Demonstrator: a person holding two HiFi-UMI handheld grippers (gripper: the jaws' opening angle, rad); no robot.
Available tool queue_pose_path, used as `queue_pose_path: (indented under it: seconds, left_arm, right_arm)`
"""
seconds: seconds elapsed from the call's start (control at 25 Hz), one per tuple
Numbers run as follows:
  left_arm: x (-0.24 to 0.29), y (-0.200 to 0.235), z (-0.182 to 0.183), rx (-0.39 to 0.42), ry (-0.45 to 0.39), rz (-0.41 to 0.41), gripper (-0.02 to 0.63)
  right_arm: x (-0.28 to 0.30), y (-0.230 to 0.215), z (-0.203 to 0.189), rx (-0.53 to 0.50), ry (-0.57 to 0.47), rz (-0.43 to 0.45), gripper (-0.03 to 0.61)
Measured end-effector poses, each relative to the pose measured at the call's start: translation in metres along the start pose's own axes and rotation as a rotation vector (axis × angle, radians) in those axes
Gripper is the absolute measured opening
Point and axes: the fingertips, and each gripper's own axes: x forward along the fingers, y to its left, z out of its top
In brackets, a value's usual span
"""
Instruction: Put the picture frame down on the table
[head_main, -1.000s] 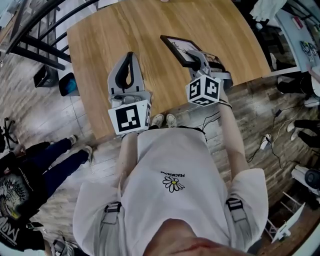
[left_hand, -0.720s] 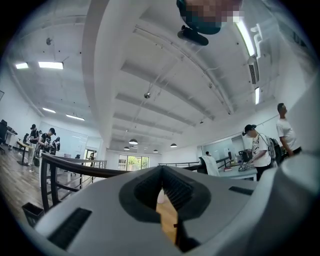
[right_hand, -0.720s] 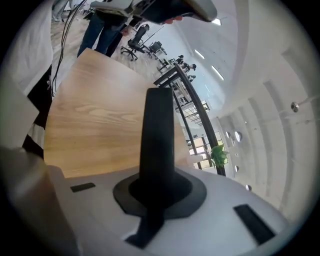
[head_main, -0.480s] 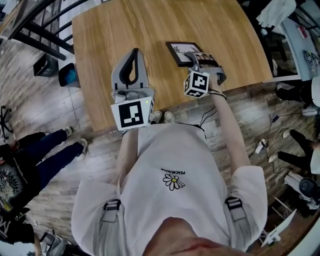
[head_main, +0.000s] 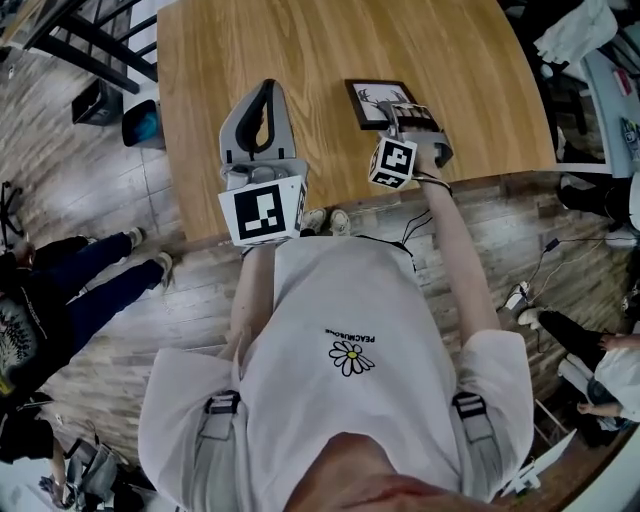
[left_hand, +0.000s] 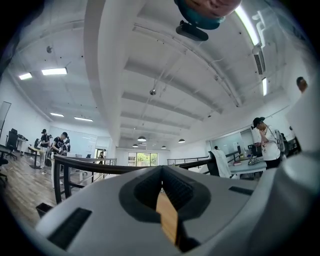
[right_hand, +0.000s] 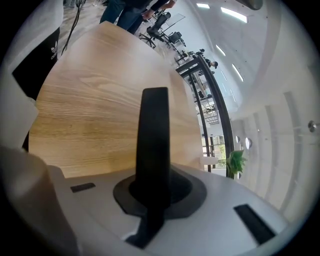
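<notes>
The black picture frame (head_main: 376, 103) with a pale print lies low and nearly flat over the right part of the wooden table (head_main: 300, 50). I cannot tell whether it touches the wood. My right gripper (head_main: 393, 112) is shut on its near edge. In the right gripper view the frame (right_hand: 154, 125) runs as a dark bar out from between the jaws of the right gripper (right_hand: 153, 186), above the tabletop (right_hand: 95, 115). My left gripper (head_main: 266, 90) hovers over the table's left half. It is shut with nothing in it, and in its own view the left gripper (left_hand: 161, 175) points about level into the room.
The table's near edge (head_main: 340, 205) runs just in front of both grippers. A blue-topped bin (head_main: 141, 126) and a black rail (head_main: 95, 55) stand left of the table. A bystander's legs (head_main: 90, 290) are at the left, and cables (head_main: 525, 290) lie on the floor at the right.
The right gripper has come down with the frame, which has gone from tilted up to lying nearly flat over the table. The left gripper has drifted slightly.
</notes>
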Motion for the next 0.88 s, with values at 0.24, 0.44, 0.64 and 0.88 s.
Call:
queue_pose_path:
  seconds: [0.24, 0.44, 0.64, 0.88]
  left_arm:
    - [0.000, -0.002, -0.003, 0.001, 0.004, -0.008, 0.017]
    - [0.003, -0.005, -0.003, 0.000, 0.000, -0.023, 0.017]
    - [0.006, -0.009, -0.005, -0.004, 0.007, -0.031, 0.017]
    - [0.005, -0.004, -0.014, -0.013, 0.027, -0.024, 0.017]
  right_arm:
    - [0.003, 0.021, 0.004, 0.073, -0.041, 0.131, 0.081]
    - [0.000, 0.031, 0.005, 0.117, -0.059, 0.240, 0.147]
    - [-0.003, 0.046, 0.007, 0.182, -0.068, 0.388, 0.246]
    - [-0.003, 0.058, 0.012, 0.186, -0.054, 0.507, 0.293]
